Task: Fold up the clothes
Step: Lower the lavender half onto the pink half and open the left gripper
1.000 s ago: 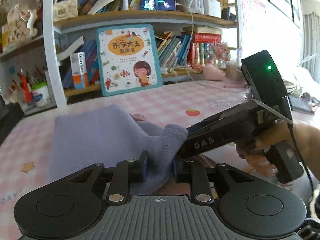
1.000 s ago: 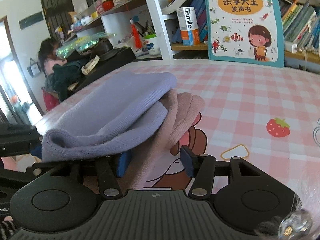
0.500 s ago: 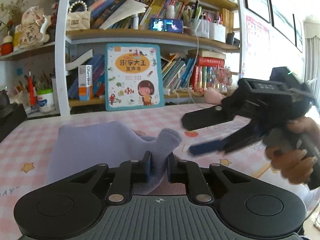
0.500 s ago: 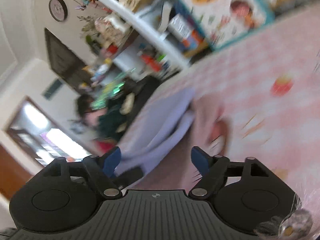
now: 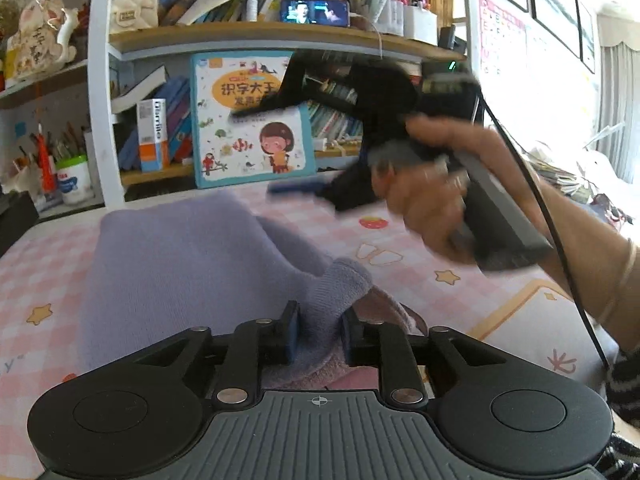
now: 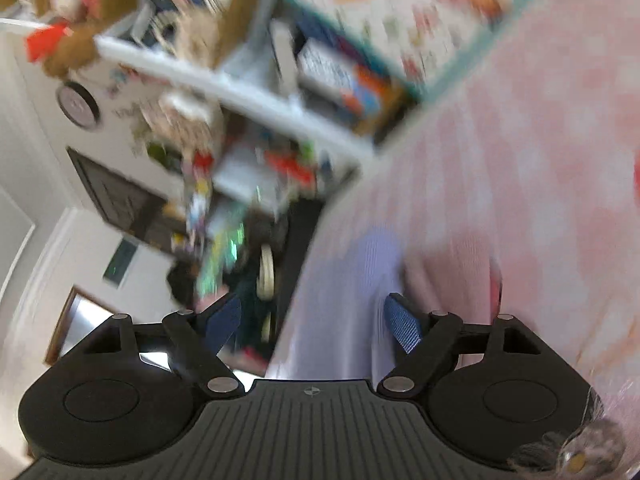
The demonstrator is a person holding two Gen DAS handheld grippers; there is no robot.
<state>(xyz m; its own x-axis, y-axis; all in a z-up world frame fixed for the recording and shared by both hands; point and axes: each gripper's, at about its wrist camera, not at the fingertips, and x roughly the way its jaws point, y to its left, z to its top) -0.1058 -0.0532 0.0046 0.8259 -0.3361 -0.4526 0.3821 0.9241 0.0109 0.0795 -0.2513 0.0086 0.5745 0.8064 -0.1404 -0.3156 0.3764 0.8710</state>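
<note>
A lilac knit garment (image 5: 192,264) with a pink lining lies bunched on the pink checked tablecloth (image 5: 52,256). My left gripper (image 5: 318,336) sits low at its near edge, with a raised fold of the lilac cloth between the pads; the jaws are opening and the pads still touch the fold. A hand holds my right gripper (image 5: 276,150) in the air above the garment's far right side. It is rolled over, blurred and closing a little, wide apart with nothing between its blue pads (image 6: 400,328). The right wrist view is smeared, with the lilac cloth (image 6: 344,300) below the right gripper (image 6: 312,324).
A children's picture book (image 5: 250,120) leans against the bookshelf (image 5: 260,36) at the table's back edge. A white tub (image 5: 74,180) with pens stands back left. A cable (image 5: 540,200) trails from the right gripper over the person's wrist.
My right gripper let go of the garment, opened wide, rose and rolled over as it pulled away to the right. The left gripper stayed on the lilac fold, narrowing and then widening.
</note>
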